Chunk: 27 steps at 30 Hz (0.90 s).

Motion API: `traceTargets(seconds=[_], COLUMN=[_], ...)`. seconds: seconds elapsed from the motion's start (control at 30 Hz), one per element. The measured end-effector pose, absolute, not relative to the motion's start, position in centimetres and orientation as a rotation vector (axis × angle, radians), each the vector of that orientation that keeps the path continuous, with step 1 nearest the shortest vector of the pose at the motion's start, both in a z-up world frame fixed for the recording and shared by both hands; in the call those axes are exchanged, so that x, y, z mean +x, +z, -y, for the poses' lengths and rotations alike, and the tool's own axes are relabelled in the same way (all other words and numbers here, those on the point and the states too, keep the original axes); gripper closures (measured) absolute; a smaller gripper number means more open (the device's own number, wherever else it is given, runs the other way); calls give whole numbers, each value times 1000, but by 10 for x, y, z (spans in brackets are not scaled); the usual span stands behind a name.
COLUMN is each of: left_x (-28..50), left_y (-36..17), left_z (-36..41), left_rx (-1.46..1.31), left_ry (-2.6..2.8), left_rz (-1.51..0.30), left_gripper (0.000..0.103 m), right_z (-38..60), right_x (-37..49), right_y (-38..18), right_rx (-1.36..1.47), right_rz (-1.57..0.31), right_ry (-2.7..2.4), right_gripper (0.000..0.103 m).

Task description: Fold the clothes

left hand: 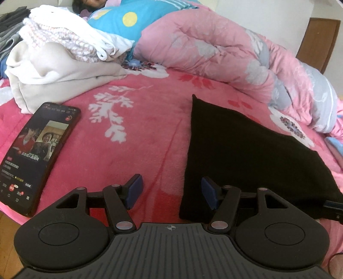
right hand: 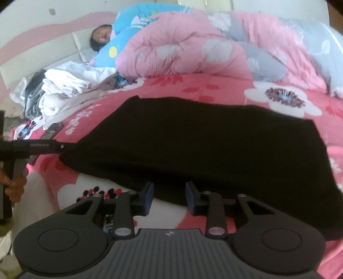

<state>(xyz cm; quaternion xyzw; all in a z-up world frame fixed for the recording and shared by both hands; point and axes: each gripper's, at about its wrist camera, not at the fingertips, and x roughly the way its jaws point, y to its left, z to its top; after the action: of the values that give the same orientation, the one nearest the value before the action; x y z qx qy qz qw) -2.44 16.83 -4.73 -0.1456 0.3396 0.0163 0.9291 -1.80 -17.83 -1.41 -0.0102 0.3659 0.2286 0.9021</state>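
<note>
- Left tool (left hand: 171, 191): fingers spread wide, empty, at the near left corner of the black garment (left hand: 242, 163); right blue pad (left hand: 209, 193) over its edge.
- Right tool (right hand: 169, 197): fingers well apart, empty, at the garment's near edge.
- Garment lies flat, folded, on the pink floral bed (left hand: 139, 150); in the right view its long axis runs left-right.
- Left view alone shows the lit phone (left hand: 37, 156) clearly, beside the folded pale clothes stack (left hand: 62, 55).

Phone (left hand: 36, 158) lies lit on the pink bed (left hand: 137, 146), pink quilt (left hand: 203, 53) bunched behind, a person (right hand: 100, 36) lying under a blue cover (left hand: 133, 19).
</note>
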Motion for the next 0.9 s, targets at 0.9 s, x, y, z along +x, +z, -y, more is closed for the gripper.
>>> traceTargets(seconds=[0.9], left_x=[-28], left_y=[-52], left_z=[-172], left_rx=[-324], left_ry=[9], left_rz=[-665], left_gripper=[42], right_z=[148], right_x=[-31], right_y=[-17], right_rx=[-172], right_rz=[-798], right_ry=[405], right_gripper=[103])
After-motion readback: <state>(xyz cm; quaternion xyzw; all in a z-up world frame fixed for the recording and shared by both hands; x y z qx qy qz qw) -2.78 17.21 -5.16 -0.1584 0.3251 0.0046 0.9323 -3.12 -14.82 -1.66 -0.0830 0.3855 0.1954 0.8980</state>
